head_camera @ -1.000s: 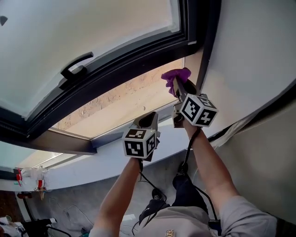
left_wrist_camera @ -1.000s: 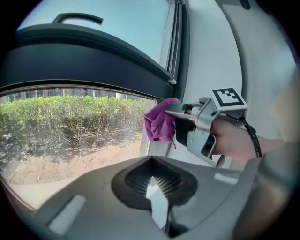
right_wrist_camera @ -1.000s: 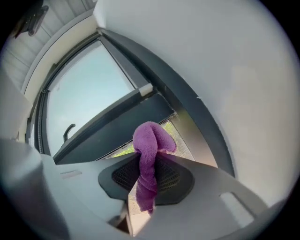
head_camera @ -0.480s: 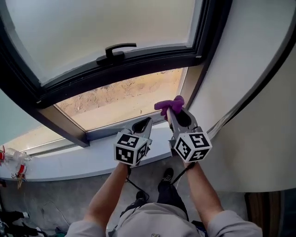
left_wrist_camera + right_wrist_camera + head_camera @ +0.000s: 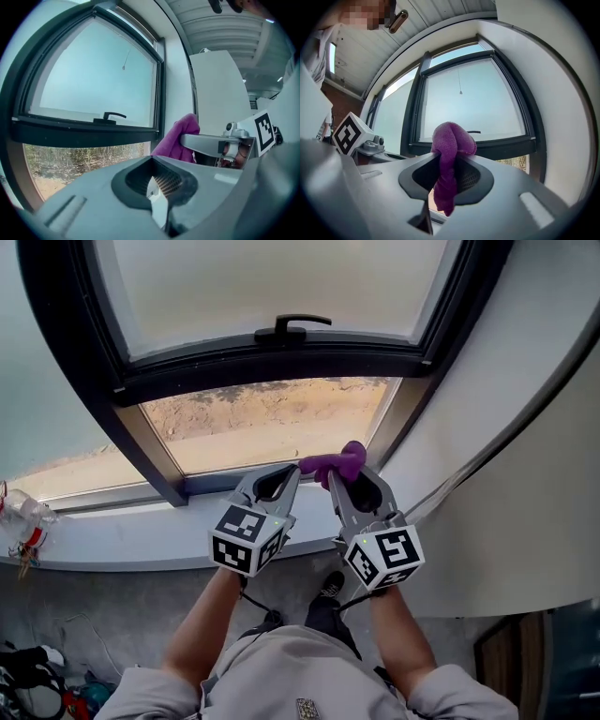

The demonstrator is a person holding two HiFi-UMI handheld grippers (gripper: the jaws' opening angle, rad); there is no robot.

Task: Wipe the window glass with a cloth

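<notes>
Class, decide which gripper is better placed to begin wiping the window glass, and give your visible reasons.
Right, probably. The right gripper is shut on the purple cloth, which bulges beyond its fingers toward the window glass. The left gripper is shut and holds nothing.

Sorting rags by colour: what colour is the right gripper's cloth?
The cloth is purple; right gripper view shows it best.

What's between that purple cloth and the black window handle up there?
In the head view, the lower glass pane and the dark frame bar separate the purple cloth from the handle.
</notes>
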